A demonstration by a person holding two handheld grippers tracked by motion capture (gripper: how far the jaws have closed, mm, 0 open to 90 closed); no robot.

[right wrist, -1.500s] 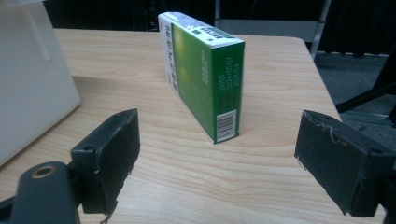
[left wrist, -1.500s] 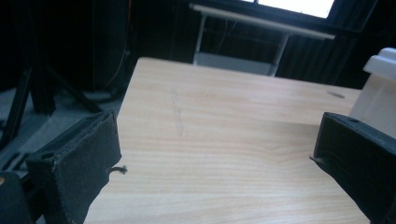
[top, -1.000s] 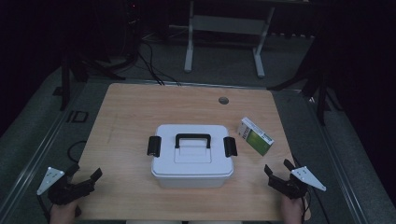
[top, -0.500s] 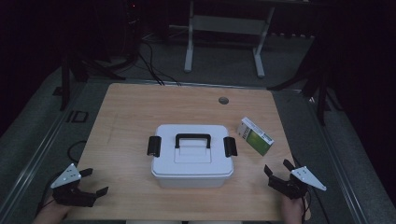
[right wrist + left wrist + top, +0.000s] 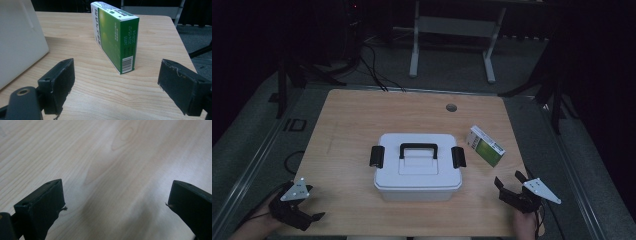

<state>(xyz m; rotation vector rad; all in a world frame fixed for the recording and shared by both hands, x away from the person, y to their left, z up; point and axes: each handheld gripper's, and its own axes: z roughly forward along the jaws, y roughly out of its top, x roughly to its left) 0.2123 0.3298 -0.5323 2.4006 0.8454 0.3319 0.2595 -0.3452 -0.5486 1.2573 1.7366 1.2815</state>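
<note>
A white lidded storage box (image 5: 417,171) with a black handle and two black side latches sits in the middle of the wooden table (image 5: 362,120). To its right stands a green and white carton (image 5: 485,146) on its long edge, also close ahead in the right gripper view as the carton (image 5: 115,35). My right gripper (image 5: 508,184) rests at the table's front right, open, aimed at the carton; its jaws stand wide apart around nothing (image 5: 116,82). My left gripper (image 5: 314,210) is at the front left corner, open over bare wood (image 5: 116,197).
A round grommet hole (image 5: 451,107) lies near the table's far edge. The box's white side (image 5: 20,37) stands just left of the right gripper. Beyond the table are a dark floor, cables and a metal table frame (image 5: 452,30).
My left gripper has swung at the front left corner, its jaws turning from pointing up-right toward pointing right and lower. The right gripper, box and carton stay put.
</note>
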